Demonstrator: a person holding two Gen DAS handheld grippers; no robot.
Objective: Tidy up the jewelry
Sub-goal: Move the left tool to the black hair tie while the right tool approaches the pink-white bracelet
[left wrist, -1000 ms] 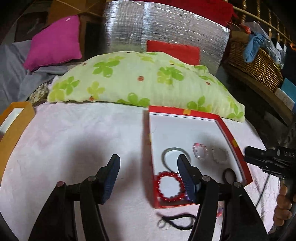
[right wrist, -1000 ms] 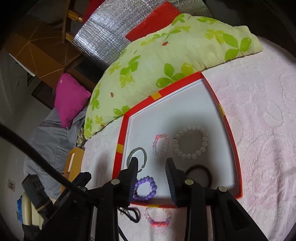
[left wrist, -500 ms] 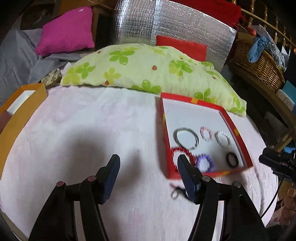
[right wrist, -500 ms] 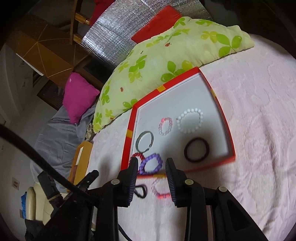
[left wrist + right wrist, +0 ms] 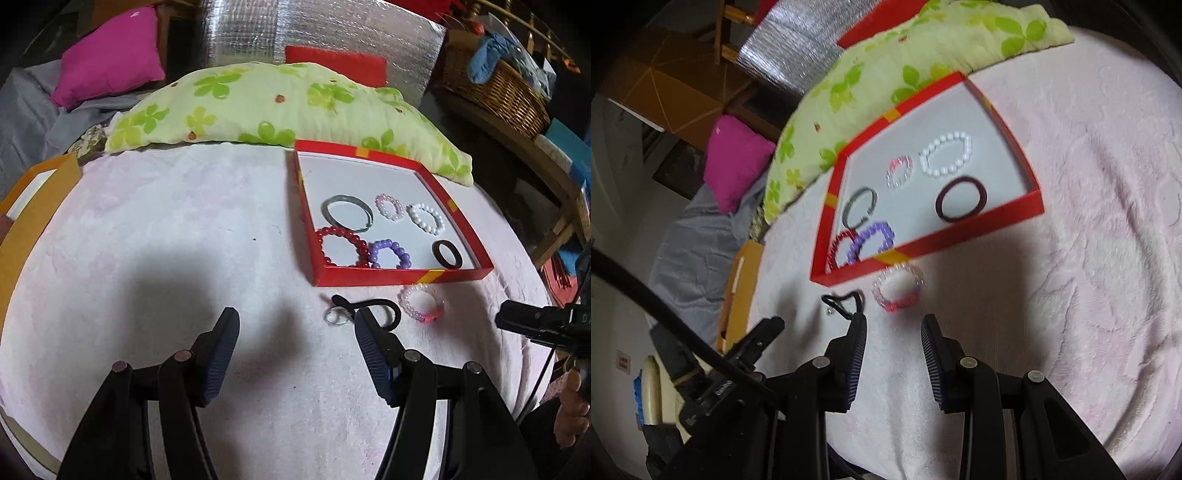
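Nearest the cameras: left gripper (image 5: 293,341) has its jaws apart with nothing between them, poised over bare pink bedspread (image 5: 166,240); right gripper (image 5: 894,341) has a narrower gap, also empty, pointed at the loose pieces. Just beyond the fingertips, three items are not yet put away: a clear-pink beaded bracelet (image 5: 422,303) with a red section, a black cord loop (image 5: 373,308) and a small clear ring (image 5: 335,317) touching the cord, all lying on the bedspread just in front of the red tray (image 5: 399,276). Inside the tray, six pieces already laid out: red bead bracelet (image 5: 343,246) and purple bead bracelet (image 5: 390,254) at the near wall, apparently touching; dark hair tie (image 5: 447,254) to their right; behind them silver bangle (image 5: 347,212), small pink bracelet (image 5: 388,206), white pearl bracelet (image 5: 426,218). Judgement: roughly two thirds done, three pieces left. Far side: green floral pillow (image 5: 280,107) against the tray's back edge.
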